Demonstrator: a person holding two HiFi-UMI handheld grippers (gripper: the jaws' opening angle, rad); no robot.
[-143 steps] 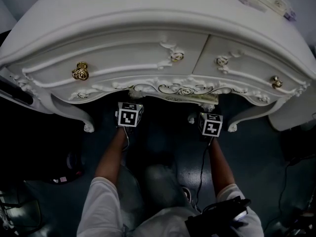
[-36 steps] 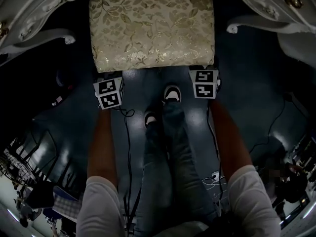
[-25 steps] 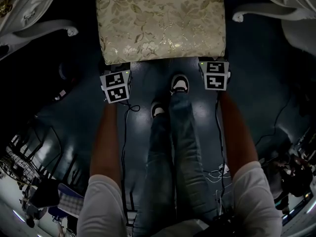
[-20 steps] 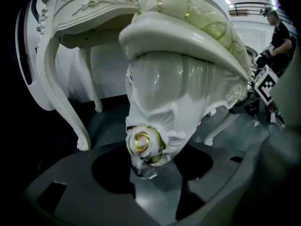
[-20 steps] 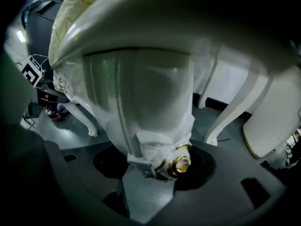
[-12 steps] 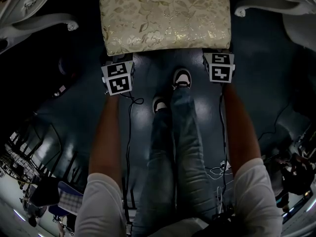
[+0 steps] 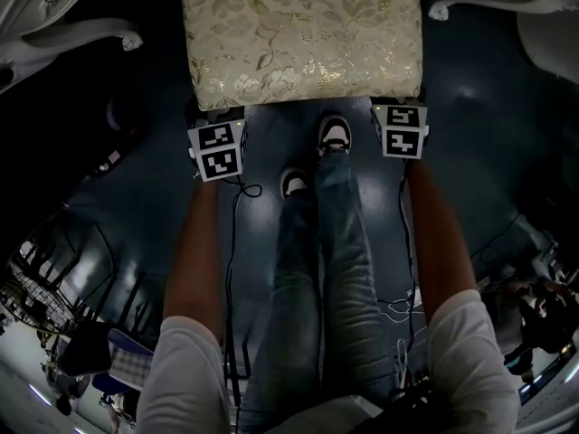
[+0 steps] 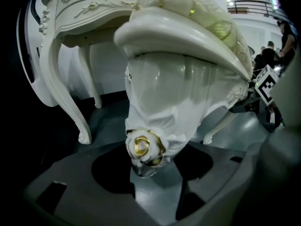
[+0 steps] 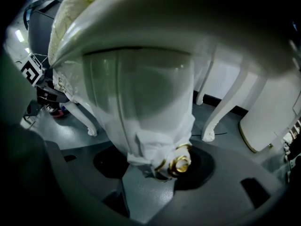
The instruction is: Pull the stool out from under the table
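Gold-leaf brocade tops the white carved stool; left gripper and right gripper each clamp a leg.

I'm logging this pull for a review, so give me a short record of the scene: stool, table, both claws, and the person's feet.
stool: gold floral cushion, white carved legs; its near edge lies on the person's side of the table's front legs
table: white, ornate, with curved legs at the head view's upper corners
left claw: closed on the near-left leg
right claw: closed on the near-right leg
feet: shoes on the dark floor, just short of the stool's near edge
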